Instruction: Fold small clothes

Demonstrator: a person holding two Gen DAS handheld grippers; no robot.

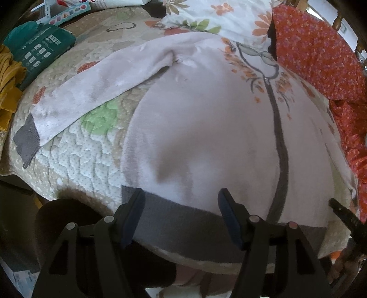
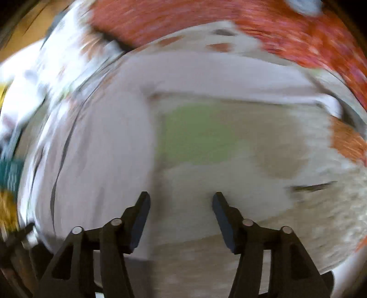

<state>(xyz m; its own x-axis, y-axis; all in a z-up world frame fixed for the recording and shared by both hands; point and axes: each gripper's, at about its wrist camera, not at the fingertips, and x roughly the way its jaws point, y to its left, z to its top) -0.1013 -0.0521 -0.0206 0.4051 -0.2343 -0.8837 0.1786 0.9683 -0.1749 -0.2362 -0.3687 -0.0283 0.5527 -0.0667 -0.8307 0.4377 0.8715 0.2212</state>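
Observation:
A small pale lilac fleece jacket (image 1: 206,128) with a grey zip, grey hem band (image 1: 183,220) and orange flower print lies flat on a quilted bedspread (image 1: 75,146). Its sleeve (image 1: 91,91) with a grey cuff stretches out to the left. My left gripper (image 1: 181,194) is open, hovering over the hem band. My right gripper (image 2: 181,197) is open and empty, over the quilt just right of the jacket's edge (image 2: 103,149); that view is motion-blurred. The right gripper's tip shows at the right edge of the left wrist view (image 1: 344,213).
A red flowered cloth (image 1: 321,57) lies at the right of the jacket. A white floral pillow (image 1: 218,16) sits behind. A teal package (image 1: 39,48) and a mustard yellow garment (image 1: 6,87) lie at the far left. The bed's near edge runs under my grippers.

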